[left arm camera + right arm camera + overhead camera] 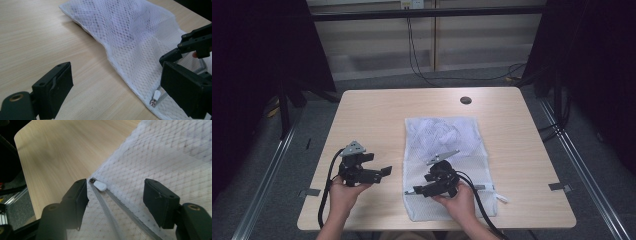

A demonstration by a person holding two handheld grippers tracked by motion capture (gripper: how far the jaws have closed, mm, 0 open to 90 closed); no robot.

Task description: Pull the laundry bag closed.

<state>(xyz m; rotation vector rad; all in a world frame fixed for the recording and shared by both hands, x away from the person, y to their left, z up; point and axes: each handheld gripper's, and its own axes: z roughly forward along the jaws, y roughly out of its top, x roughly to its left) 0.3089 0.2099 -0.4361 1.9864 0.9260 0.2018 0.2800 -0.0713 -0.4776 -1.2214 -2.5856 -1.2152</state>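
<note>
Over the mesh bag (447, 150) at the table's (377, 115) near right, my right gripper (115, 195) sits part-open around the zipper pull (100, 185), gripping nothing; left gripper (112, 92) open, empty.

- High view: fixed above the near edge, looking forward and down across the whole table (362, 107).
- Left gripper view: low, close, facing right toward the mesh bag (130, 27).
- Right gripper view: close above the bag's zipper pull (100, 185), shared with the left gripper view.

A lab-like recording bay — black curtains (257, 60), metal floor rails (262, 185) and loose cables (417, 55) ring one bare table (377, 110).
</note>
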